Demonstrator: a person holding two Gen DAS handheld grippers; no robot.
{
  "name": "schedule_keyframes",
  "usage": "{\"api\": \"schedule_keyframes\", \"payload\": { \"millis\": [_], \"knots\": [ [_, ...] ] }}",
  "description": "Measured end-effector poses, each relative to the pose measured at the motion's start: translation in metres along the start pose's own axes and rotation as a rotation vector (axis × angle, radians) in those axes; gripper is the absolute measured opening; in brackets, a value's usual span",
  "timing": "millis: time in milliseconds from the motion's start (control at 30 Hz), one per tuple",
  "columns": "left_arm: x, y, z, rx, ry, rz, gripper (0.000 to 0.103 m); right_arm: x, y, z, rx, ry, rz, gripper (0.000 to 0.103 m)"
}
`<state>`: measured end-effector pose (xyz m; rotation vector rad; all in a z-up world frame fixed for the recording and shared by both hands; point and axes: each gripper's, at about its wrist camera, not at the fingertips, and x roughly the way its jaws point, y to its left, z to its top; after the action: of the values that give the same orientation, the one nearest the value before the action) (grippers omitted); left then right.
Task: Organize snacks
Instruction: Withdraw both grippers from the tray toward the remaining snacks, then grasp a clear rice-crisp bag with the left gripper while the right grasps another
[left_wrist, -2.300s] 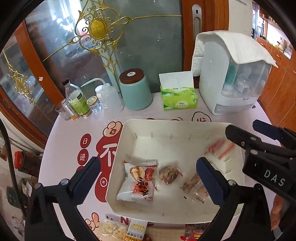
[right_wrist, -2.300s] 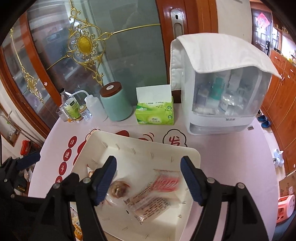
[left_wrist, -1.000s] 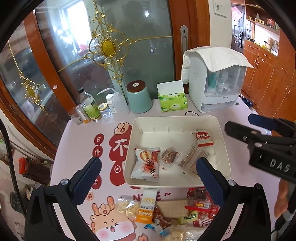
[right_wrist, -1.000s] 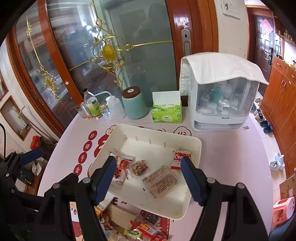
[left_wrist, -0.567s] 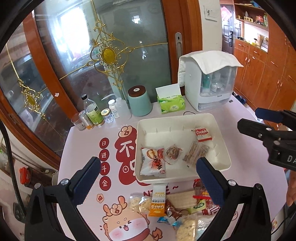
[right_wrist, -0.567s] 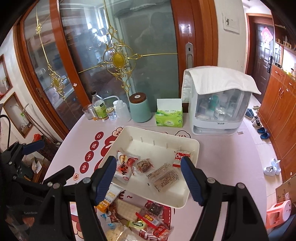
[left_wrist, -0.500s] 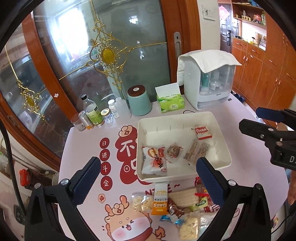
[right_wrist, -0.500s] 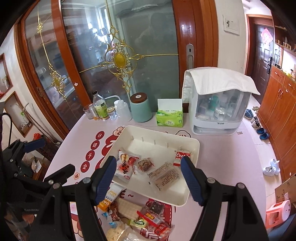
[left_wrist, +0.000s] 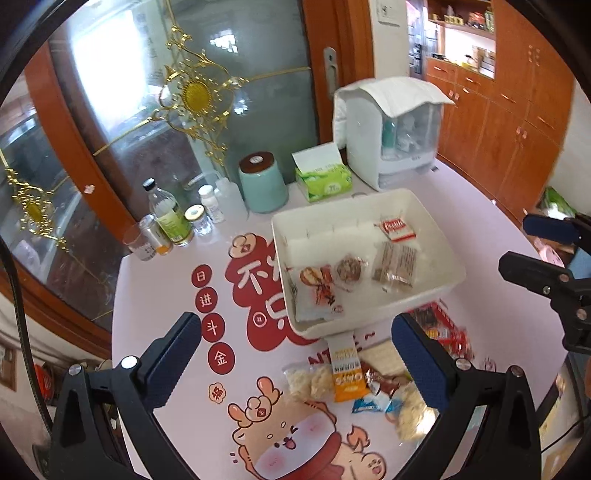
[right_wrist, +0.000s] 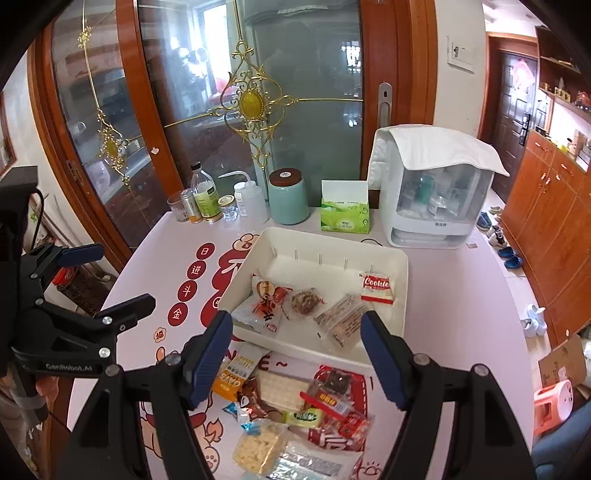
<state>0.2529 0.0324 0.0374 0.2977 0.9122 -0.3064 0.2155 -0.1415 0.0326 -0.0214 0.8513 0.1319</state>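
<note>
Right claw (right_wrist: 299, 354) spread wide, empty, above the bench (right_wrist: 450, 295); white tray (right_wrist: 400, 258) holds four packets, including a Cookie packet (right_wrist: 376, 288); loose snack pile (right_wrist: 291, 417) lies just beside the tray's near wall.

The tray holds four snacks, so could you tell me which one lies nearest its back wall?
The red-and-white Cookie packet in the tray. It sits alone toward the back right, while the other three lie in a row nearer the front rim.
</note>
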Motion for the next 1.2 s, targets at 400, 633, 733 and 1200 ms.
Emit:
{"api": "schedule_keyframes", "payload": {
  "millis": [400, 633, 733, 1200],
  "knots": [
    [0.048, 0.008, -0.067, 0.127, 0.102, -0.122, 0.102, 0.023, 0.038, -0.063, 0.038, 0.099, -0.07, 0.072],
    [0.098, 0.011, -0.1, 0.13, 0.207, -0.161, 0.102, 0.062, 0.043, -0.115, 0.047, 0.225, -0.09, 0.072],
    [0.119, 0.007, -0.109, 0.153, 0.247, -0.173, 0.102, 0.079, 0.039, -0.136, 0.061, 0.278, -0.089, 0.072],
    [0.196, -0.013, -0.137, 0.472, 0.303, -0.141, 0.102, 0.148, 0.047, -0.194, 0.079, 0.468, 0.011, 0.072]
  ]
}}
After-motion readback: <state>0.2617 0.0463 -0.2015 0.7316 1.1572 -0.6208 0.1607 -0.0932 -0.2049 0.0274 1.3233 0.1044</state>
